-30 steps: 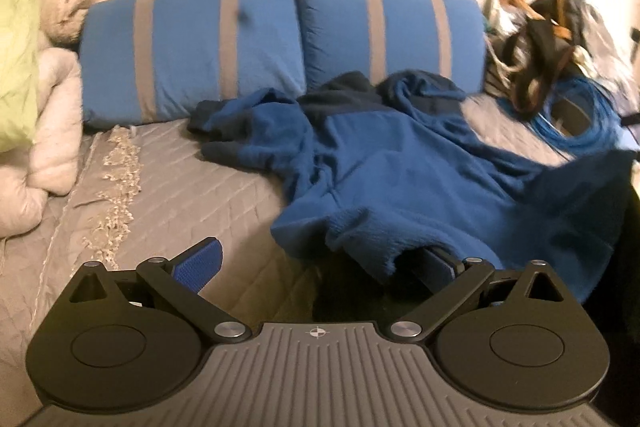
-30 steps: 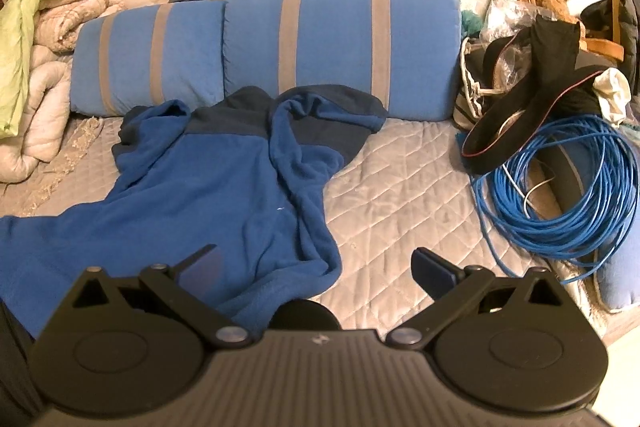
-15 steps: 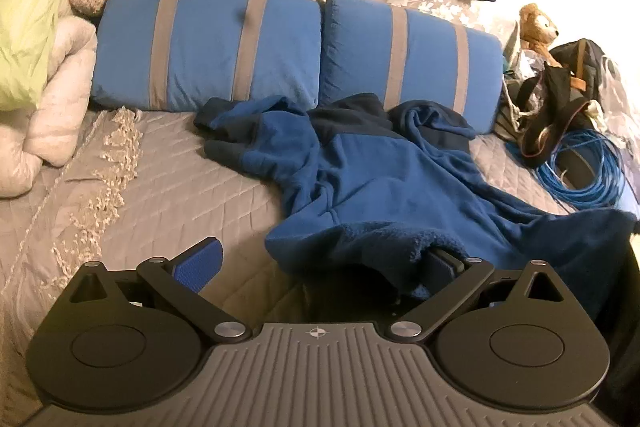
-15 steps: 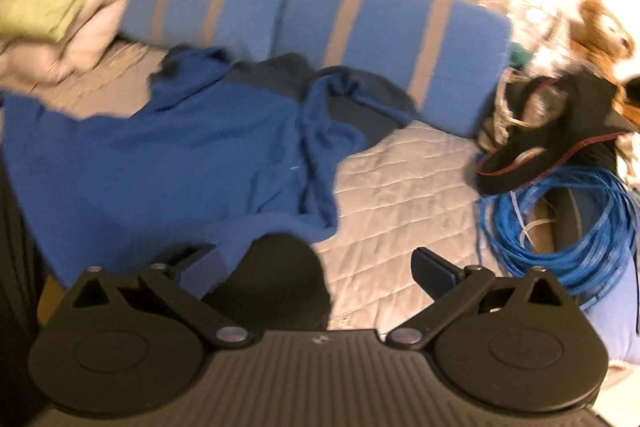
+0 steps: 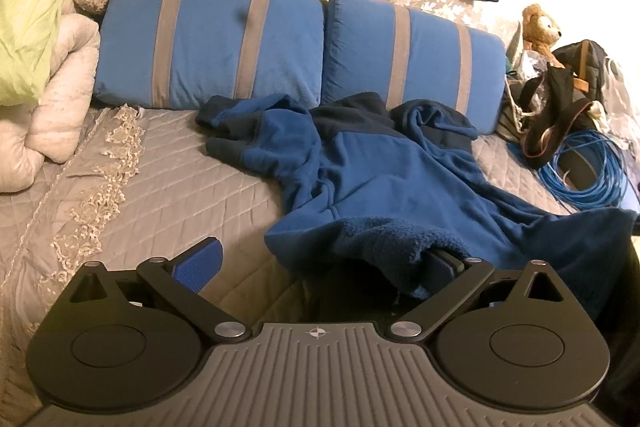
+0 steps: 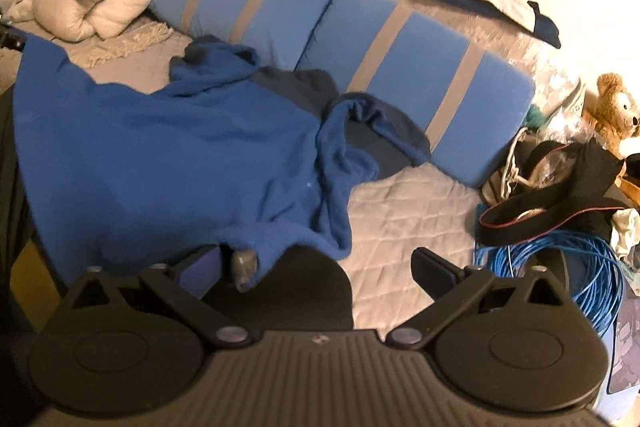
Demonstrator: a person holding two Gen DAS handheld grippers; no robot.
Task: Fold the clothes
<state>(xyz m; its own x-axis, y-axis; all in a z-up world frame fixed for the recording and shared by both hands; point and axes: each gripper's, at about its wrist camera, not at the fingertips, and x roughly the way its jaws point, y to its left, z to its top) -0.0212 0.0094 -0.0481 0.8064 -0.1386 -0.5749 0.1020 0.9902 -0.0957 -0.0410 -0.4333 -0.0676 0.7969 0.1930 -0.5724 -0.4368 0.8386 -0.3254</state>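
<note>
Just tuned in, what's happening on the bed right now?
A person holds two handheld grippers over a blue fleece top that lies rumpled and unfolded on the quilted bed, its collar toward the striped pillows. Both grippers have their jaws spread wide. The fleece hem is draped over one finger of the left gripper and one finger of the right gripper. No fold is made yet.
</note>
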